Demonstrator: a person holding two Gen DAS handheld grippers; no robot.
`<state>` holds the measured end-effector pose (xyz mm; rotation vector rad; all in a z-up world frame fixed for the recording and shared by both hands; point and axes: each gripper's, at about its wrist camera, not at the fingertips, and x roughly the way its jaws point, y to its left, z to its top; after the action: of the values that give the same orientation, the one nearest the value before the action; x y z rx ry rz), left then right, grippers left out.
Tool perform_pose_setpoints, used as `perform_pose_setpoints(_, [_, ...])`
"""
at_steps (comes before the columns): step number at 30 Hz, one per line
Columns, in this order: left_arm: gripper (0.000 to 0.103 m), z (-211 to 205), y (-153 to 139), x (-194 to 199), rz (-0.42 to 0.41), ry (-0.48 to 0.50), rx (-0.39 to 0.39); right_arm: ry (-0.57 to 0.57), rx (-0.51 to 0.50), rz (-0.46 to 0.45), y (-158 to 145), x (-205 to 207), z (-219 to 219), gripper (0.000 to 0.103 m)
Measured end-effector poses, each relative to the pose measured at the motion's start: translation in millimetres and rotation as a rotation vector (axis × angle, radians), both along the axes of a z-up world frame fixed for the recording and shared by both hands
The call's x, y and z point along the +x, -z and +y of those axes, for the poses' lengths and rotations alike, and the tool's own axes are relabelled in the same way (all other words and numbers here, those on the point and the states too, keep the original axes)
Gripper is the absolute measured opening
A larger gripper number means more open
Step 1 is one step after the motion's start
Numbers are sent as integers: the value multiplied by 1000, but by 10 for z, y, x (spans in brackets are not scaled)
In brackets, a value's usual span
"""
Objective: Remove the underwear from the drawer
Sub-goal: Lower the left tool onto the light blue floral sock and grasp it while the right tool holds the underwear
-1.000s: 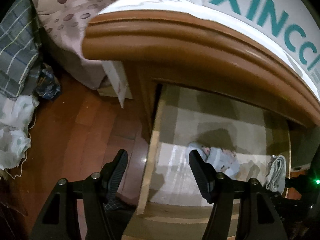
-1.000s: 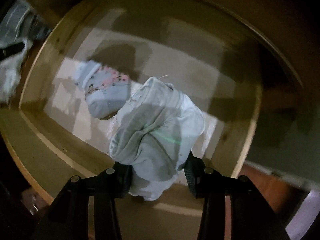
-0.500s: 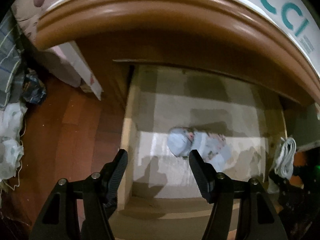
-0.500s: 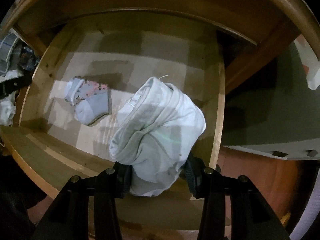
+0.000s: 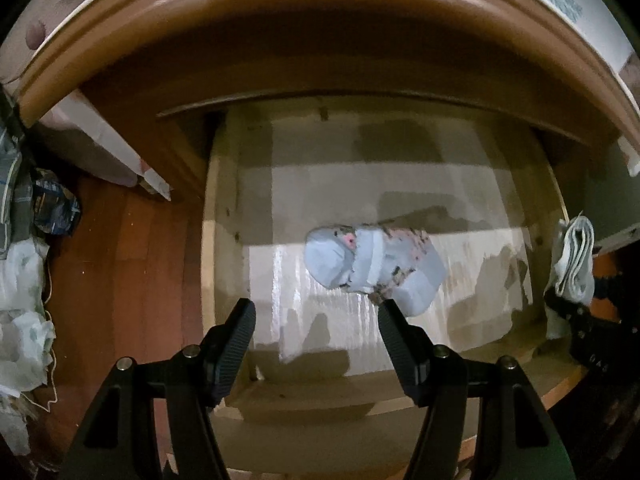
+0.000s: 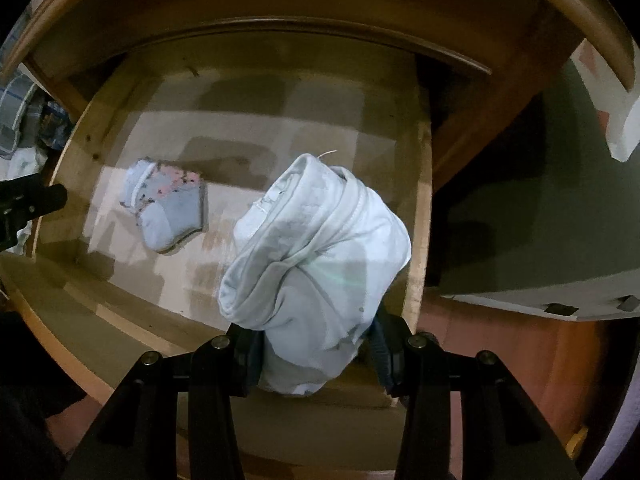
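Note:
The pale wooden drawer (image 5: 224,248) (image 6: 420,216) stands pulled out under a brown rounded top. On its floor lies a folded pale-blue underwear with pink and dark speckles (image 5: 372,266) (image 6: 166,208). My left gripper (image 5: 316,312) hangs open above the drawer's front left part, its right fingertip just in front of that piece, nothing between its fingers. My right gripper (image 6: 316,344) is shut on a rolled white underwear (image 6: 316,264), held above the drawer's right side. That white roll (image 5: 572,264) also shows at the right edge of the left wrist view.
Reddish wood floor (image 5: 132,264) runs left of the drawer, with crumpled white cloth (image 5: 20,312) and a dark blue bag (image 5: 56,208) at the far left. A grey-green panel (image 6: 552,216) stands right of the drawer. A box with teal lettering (image 5: 572,4) sits on the top.
My left gripper has swung rightward over the drawer, so the speckled piece now lies near its right finger. My right gripper, still holding the white roll, has pulled back toward the drawer's right front.

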<state>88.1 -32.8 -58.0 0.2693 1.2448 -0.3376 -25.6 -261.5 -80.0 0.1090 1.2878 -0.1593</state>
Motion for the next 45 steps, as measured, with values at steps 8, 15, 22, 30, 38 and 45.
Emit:
perform_pose_setpoints(8, [65, -171, 104, -27, 68, 9, -18, 25, 26, -14, -5, -20, -49, 41])
perform_pose_setpoints(15, [65, -317, 131, 21, 98, 19, -31, 45, 32, -19, -18, -58, -91, 41])
perform_pose_setpoints(22, [65, -444, 272, 103, 146, 16, -16, 57, 66, -18, -18, -65, -118, 41])
perform_pose_setpoints(30, [65, -462, 436, 214, 240, -131, -81, 57, 83, -10, 1, -74, -130, 41])
perform_pose_setpoints(38, [65, -401, 605, 319, 350, -310, -153, 61, 89, -3, 12, -85, -139, 41])
perform_pose_setpoints(45, [65, -397, 718, 425, 410, -388, -163, 61, 93, -3, 13, -80, -135, 41])
